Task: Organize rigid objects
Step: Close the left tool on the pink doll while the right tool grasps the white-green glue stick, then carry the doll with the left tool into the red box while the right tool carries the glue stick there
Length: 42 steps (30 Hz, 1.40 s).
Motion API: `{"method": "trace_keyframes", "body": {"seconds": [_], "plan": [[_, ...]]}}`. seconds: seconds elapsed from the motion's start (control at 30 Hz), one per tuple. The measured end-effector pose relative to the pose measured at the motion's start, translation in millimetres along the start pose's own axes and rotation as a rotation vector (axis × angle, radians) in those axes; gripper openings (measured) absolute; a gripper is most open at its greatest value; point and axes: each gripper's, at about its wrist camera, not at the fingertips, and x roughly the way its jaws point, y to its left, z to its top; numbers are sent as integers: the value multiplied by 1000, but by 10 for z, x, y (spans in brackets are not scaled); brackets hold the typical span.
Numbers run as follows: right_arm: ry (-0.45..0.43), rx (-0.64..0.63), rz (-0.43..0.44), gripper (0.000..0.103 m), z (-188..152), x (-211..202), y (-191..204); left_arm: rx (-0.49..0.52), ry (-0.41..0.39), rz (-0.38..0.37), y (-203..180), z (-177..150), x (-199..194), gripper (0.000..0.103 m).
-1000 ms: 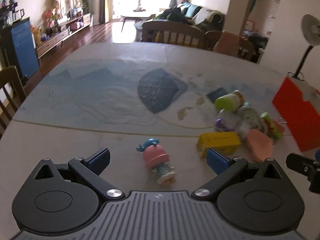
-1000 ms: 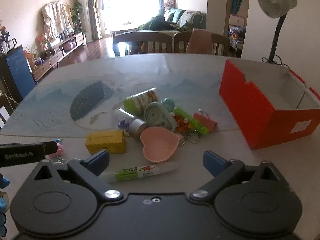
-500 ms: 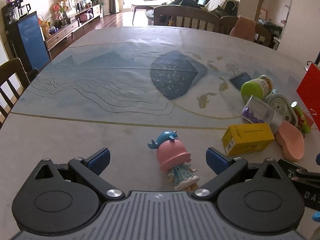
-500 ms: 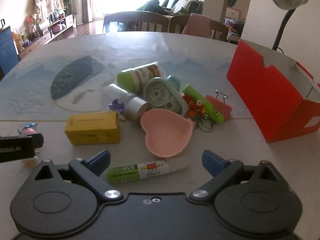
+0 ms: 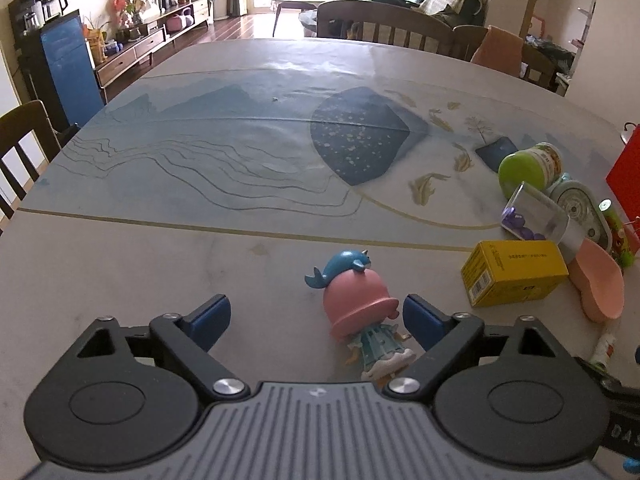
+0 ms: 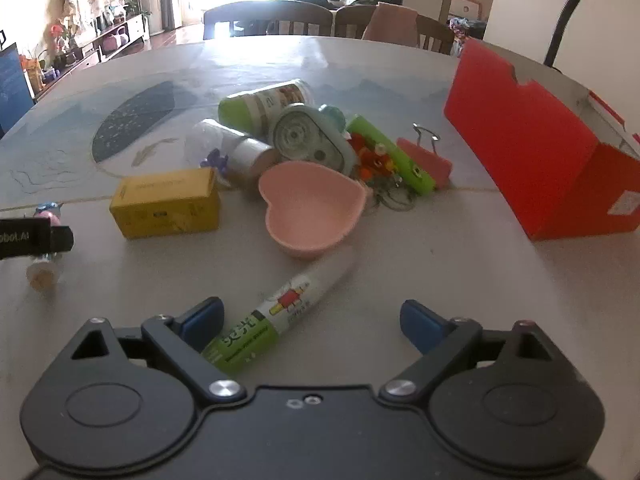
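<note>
A pink-haired doll with a blue whale on its head (image 5: 360, 312) lies on the table between the open fingers of my left gripper (image 5: 318, 318), close to the right finger. My right gripper (image 6: 312, 320) is open over a white and green glue tube (image 6: 280, 316), whose green end lies by the left finger. Beyond it are a pink heart dish (image 6: 310, 208), a yellow box (image 6: 166, 202), a green-lidded jar (image 6: 264, 102), a round timer (image 6: 308, 140) and a pink binder clip (image 6: 426, 160). An open red box (image 6: 532, 152) stands at the right.
The pile also shows at the right of the left wrist view, with the yellow box (image 5: 514, 270) nearest. The left gripper's body (image 6: 32, 236) shows at the left edge of the right wrist view. Wooden chairs (image 6: 268, 20) stand at the table's far edge. A desk lamp (image 6: 568, 8) stands behind the red box.
Both grippers have moved forward and lower. The doll now lies between my left fingers. The glue tube now lies between my right fingers, turned more diagonal in view.
</note>
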Motion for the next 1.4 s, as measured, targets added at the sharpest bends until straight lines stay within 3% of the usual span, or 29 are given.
{"method": "trace_keyframes", "body": {"seconds": [0.13, 0.23, 0.3, 0.47, 0.53, 0.7, 1.0, 1.4], "plan": [[-7, 12, 42, 84, -74, -55, -91, 10, -3, -3, -16, -17, 4, 83], [-18, -10, 59, 71, -80, -88, -91, 19, -13, -6, -37, -27, -12, 76], [-23, -28, 70, 57, -81, -113, -68, 25, -20, -14, -52, -32, -27, 69], [-35, -98, 76, 32, -93, -165, -11, 32, -26, -41, -96, -39, -65, 45], [-34, -105, 74, 27, -87, -170, -24, 39, -27, -53, -120, -45, -87, 37], [-10, -33, 80, 16, -63, -168, -220, 51, -25, -34, -148, -55, -115, 35], [-8, 103, 121, 16, -44, -283, -708, 32, 4, -45, -164, -156, -248, 35], [-25, 107, 257, 16, 195, -647, -1348, 12, 29, -109, -523, -176, -626, 35]]}}
